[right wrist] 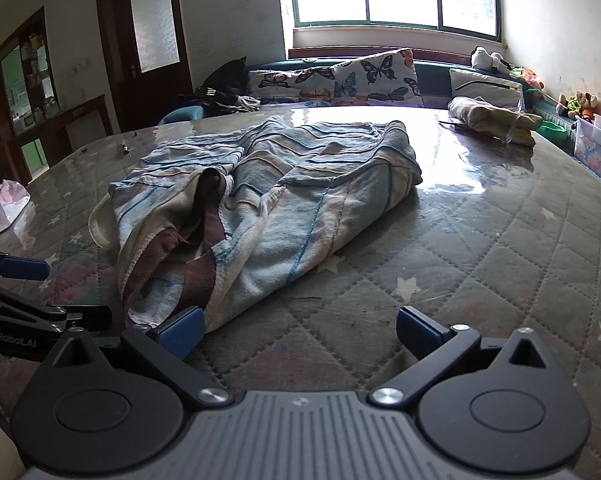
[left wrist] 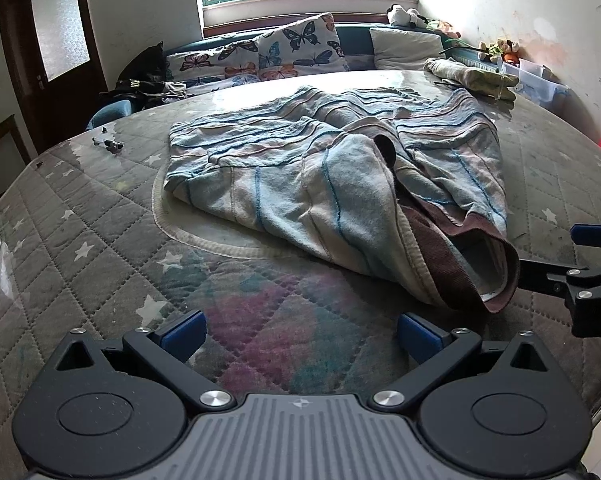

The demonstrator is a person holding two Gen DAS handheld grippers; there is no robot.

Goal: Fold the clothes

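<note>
Your left gripper [left wrist: 302, 336] hangs with its blue pads spread wide and nothing between them, low over the quilted star-print mattress [left wrist: 80, 248]. Your right gripper [right wrist: 300, 334] is spread just as wide and also empty; its left pad sits right at the near edge of the striped garment [right wrist: 268, 200], though you cannot tell whether it touches.

The garment, pale blue and cream with a brown ribbed collar [left wrist: 460, 264], lies rumpled in the middle of the mattress, the collar end turned toward you and gaping.

Around it, well apart: a small dark tool [left wrist: 108, 145] at the far left, a folded greenish cloth [right wrist: 494, 120] at the far right, and butterfly cushions [left wrist: 300, 46] along the window side. Stuffed toys [right wrist: 578, 104] and a clear storage box [right wrist: 596, 144] crowd the right wall. A white plastic bag [right wrist: 2, 208] sits at the left edge, partly cut off.

Glare from the window washes out the mattress's far side, and each gripper shows only in part in the other's view
</note>
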